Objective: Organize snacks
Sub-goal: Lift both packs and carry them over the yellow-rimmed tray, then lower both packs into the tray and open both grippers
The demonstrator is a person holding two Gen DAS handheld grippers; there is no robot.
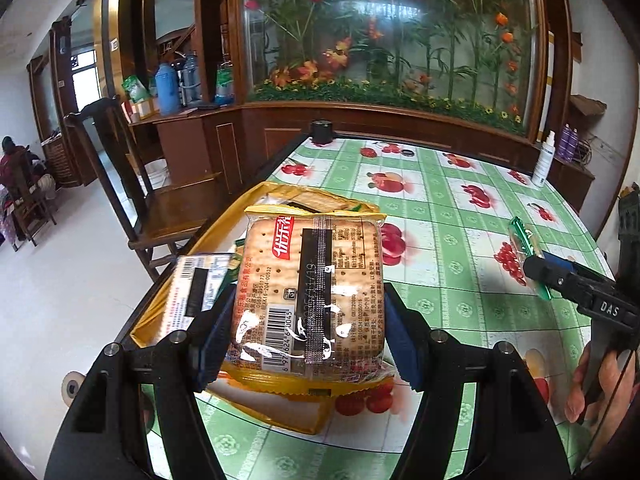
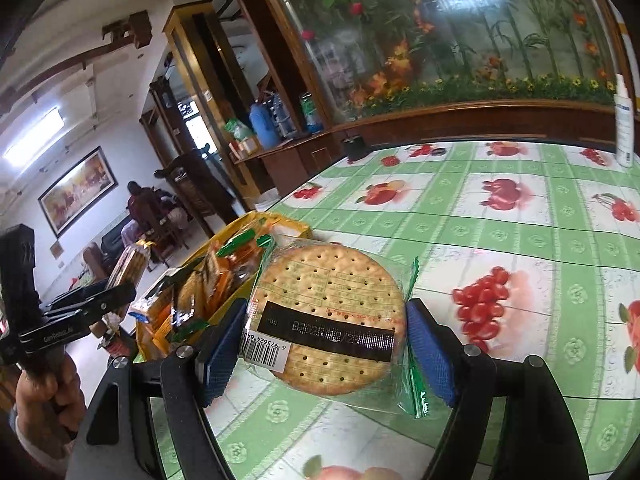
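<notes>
Left gripper [image 1: 308,316] pinches our square cracker pack [image 1: 308,296] above the yellow box [image 1: 148,320]; right gripper [image 2: 320,344] pinches a round cracker pack [image 2: 328,320] just right of that box [image 2: 224,240], which holds more packs [image 2: 200,288]. Beneath us lies a fruit-print tablecloth [image 2: 500,232].

1. The square cracker pack in clear glossy plastic film [image 1: 308,292], centre frame, glints with highlights.
2. The round cracker pack in crinkled transparent wrap [image 2: 326,320] is equally shiny.
3. The blue ribbed rubbery gripper pads [image 2: 430,354] look matt.
4. The green fruit-print tablecloth [image 1: 452,216] shows a smooth, glossy sheen.
5. The dark polished wooden chair [image 1: 160,204], at left, gleams.
</notes>
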